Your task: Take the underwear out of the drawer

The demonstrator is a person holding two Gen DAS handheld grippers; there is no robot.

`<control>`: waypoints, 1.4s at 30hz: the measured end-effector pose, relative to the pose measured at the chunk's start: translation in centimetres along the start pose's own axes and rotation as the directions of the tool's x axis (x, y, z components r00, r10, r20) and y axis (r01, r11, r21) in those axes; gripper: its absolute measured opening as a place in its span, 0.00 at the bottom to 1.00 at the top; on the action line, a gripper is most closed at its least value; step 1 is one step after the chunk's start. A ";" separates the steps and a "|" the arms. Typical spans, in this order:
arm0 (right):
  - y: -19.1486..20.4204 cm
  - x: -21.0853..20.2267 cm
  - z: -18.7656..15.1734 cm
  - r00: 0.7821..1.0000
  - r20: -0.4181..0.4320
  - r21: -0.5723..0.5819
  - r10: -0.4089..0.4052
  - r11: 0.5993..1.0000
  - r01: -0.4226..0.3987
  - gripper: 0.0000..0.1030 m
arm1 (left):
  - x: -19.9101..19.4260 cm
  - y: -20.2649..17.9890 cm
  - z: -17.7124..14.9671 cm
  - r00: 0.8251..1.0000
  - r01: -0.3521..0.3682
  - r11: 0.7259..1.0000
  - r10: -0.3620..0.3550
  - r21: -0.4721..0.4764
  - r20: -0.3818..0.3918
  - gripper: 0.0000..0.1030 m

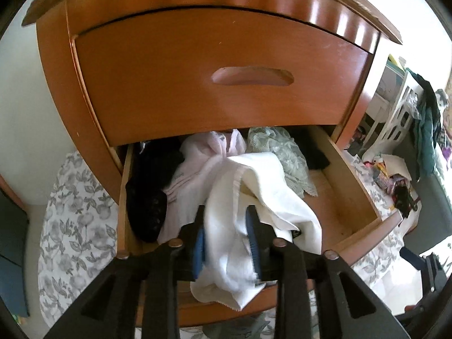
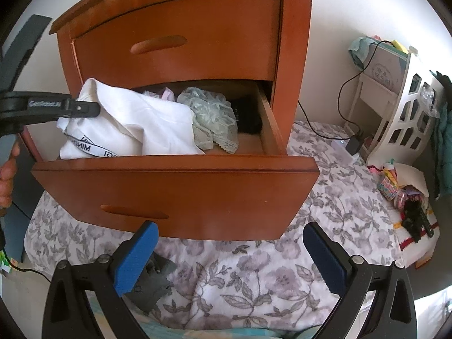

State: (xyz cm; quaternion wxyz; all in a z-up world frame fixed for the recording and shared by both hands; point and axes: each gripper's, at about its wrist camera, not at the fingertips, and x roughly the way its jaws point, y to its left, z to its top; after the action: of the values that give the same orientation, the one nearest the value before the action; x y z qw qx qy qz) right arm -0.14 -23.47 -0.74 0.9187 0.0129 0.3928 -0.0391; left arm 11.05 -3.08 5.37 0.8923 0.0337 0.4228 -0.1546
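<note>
Honestly, my worry is the white underwear [image 1: 254,186] slipping back into the drawer [image 1: 353,195]: my left gripper [image 1: 226,240] has the cloth between pads that look slack, not clamped. It drapes over the drawer's front edge, beside black, pink and green lace garments [image 2: 212,118]. My right gripper [image 2: 226,257] hangs spread and empty.

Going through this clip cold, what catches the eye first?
The open lower drawer of the wooden nightstand, stuffed with underwear. A white garment spills over its front, lying between the left gripper's blue pads. The right gripper hangs open and empty over the floral bedspread.
</note>
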 end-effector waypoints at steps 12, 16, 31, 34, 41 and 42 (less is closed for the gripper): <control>0.4 0.4 -0.3 1.000 -0.009 -0.010 0.006 1.000 -0.006 1.00 | 2.6 1.7 -0.4 0.997 0.009 0.998 -0.014 -0.059 -0.079 0.33; 0.4 0.6 -0.3 1.000 -0.012 -0.006 0.002 1.000 -0.002 1.00 | 3.3 2.8 -0.5 0.996 -0.019 0.994 0.009 -0.104 -0.093 0.11; 0.0 -1.0 0.3 1.000 0.019 0.000 -0.010 1.000 0.010 1.00 | -7.6 1.7 3.5 0.978 0.035 0.995 -0.016 -0.089 0.210 0.07; 0.1 -1.7 0.3 0.999 0.034 -0.003 -0.009 1.000 0.009 1.00 | -10.8 1.6 4.1 0.959 0.048 0.995 -0.021 -0.087 0.284 0.07; 0.1 -3.5 0.5 0.998 0.069 0.004 -0.014 1.000 0.013 1.00 | -18.3 1.3 4.3 0.903 0.067 0.996 -0.037 -0.055 0.427 0.07; 0.1 -3.8 0.5 0.997 0.074 0.006 -0.014 1.000 0.014 1.00 | -19.4 1.2 4.1 0.897 0.071 0.996 -0.041 -0.051 0.440 0.07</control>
State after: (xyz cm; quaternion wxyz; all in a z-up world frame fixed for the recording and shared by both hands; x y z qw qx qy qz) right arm -2.35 -23.21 2.37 0.9323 0.0112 0.3583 -0.0472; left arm 2.93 2.07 22.71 0.9604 -0.0435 0.2166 -0.1697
